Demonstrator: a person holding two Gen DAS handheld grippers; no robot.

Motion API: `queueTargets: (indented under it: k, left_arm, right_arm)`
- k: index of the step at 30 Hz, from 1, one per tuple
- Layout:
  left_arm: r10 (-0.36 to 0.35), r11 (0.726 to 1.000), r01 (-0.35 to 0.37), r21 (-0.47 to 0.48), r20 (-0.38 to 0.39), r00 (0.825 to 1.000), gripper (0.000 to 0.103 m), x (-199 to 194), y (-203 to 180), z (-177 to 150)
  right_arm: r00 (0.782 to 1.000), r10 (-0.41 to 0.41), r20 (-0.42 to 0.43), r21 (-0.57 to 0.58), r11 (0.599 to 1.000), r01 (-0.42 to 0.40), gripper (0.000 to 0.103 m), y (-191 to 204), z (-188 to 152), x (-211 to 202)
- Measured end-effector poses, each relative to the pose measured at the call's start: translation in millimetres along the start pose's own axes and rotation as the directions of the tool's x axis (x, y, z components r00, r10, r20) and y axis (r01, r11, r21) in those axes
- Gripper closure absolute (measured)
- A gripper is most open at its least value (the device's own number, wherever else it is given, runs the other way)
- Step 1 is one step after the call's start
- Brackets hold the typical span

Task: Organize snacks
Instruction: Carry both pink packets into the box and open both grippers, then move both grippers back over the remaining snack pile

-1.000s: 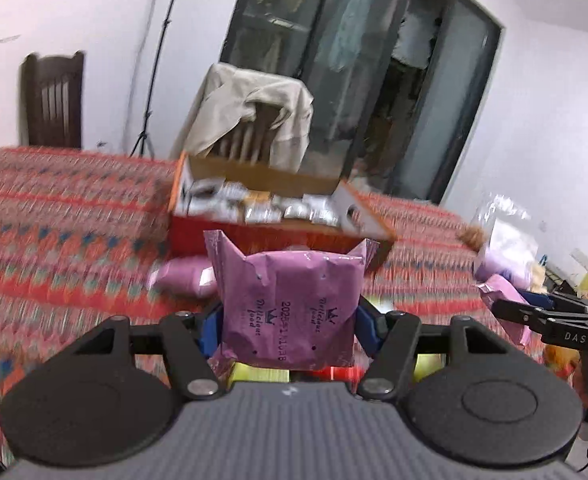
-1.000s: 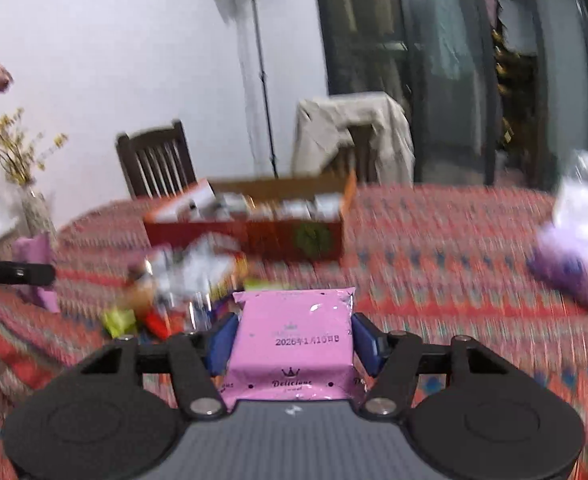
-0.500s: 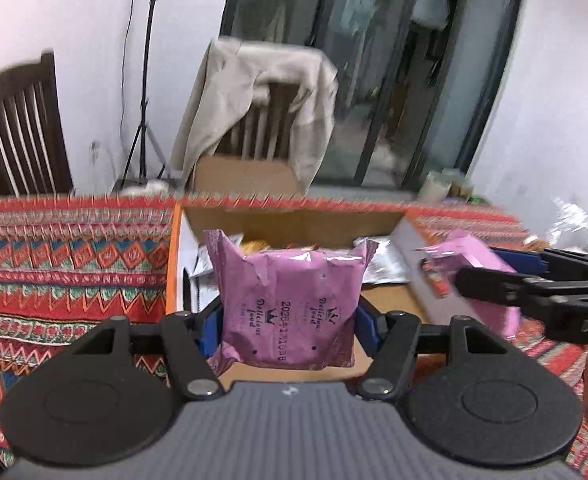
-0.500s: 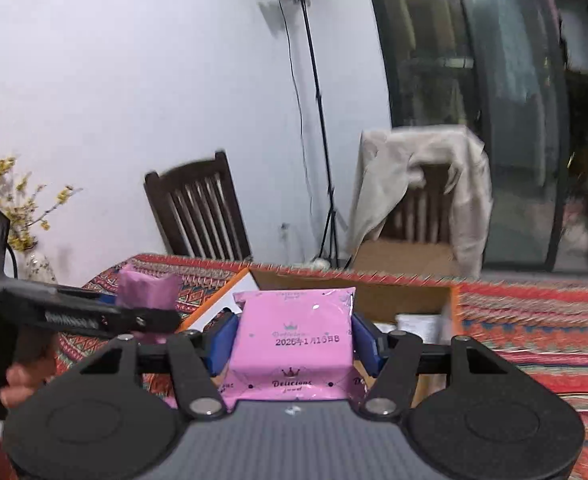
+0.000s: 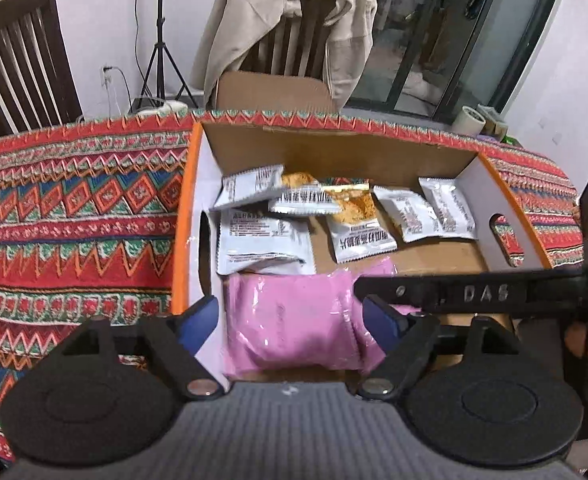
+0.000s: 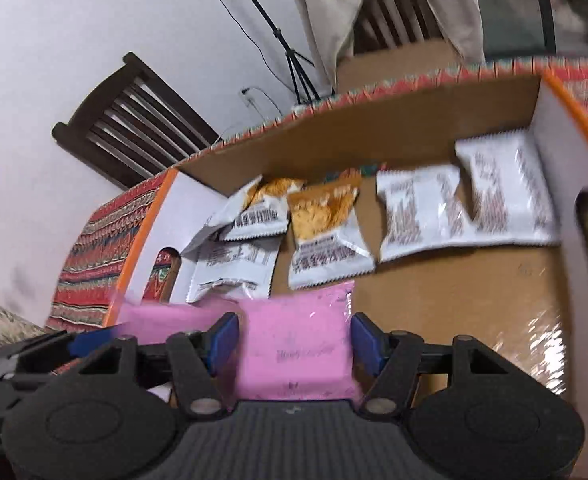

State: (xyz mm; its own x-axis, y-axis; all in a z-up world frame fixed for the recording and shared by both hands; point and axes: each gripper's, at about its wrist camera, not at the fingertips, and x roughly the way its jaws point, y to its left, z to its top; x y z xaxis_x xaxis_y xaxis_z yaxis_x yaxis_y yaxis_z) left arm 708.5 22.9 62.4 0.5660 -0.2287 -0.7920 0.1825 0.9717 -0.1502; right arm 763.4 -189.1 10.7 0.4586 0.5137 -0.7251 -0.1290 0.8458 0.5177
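Both pink snack packets (image 5: 294, 320) now over the cardboard box (image 5: 474, 256), left gripper (image 5: 291, 318) opening, right gripper (image 6: 296, 342) opening around its packet.

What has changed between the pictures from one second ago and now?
Both hand-held grippers carried their pink packets from above the table to inside the cardboard box. The left hand-held gripper is opening, its pink packet released. The right hand-held gripper is starting to open around its packet. The white snack packs stayed.
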Motion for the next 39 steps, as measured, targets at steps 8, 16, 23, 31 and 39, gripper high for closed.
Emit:
queueTargets:
  k: [8,16,23,31,39]
  left_arm:
    - [0.003,1.000,-0.003,-0.017,0.014,1.000,0.018,-50,10,0]
    - [0.016,1.000,-0.016,0.001,0.042,0.999,0.014,-128,-17,-18]
    - [0.037,0.998,-0.043,0.036,0.134,0.990,0.004,-210,-52,-56]
    - [0.060,0.996,-0.075,0.052,0.247,0.967,0.000,-288,-85,-127]
    - [0.061,0.996,-0.081,0.041,0.358,0.932,0.000,-337,-99,-208]
  right_arm:
    - [0.999,0.003,0.036,-0.067,0.998,-0.001,0.038,20,-4,-33]
    - [0.988,-0.069,0.137,-0.172,0.981,0.092,0.030,30,-17,-131]
    - [0.963,-0.088,0.253,-0.247,0.957,0.152,0.019,38,-55,-237]
    - [0.930,-0.079,0.358,-0.324,0.924,0.203,0.011,41,-129,-330]
    - [0.888,-0.083,0.453,-0.360,0.894,0.267,0.003,37,-210,-383]
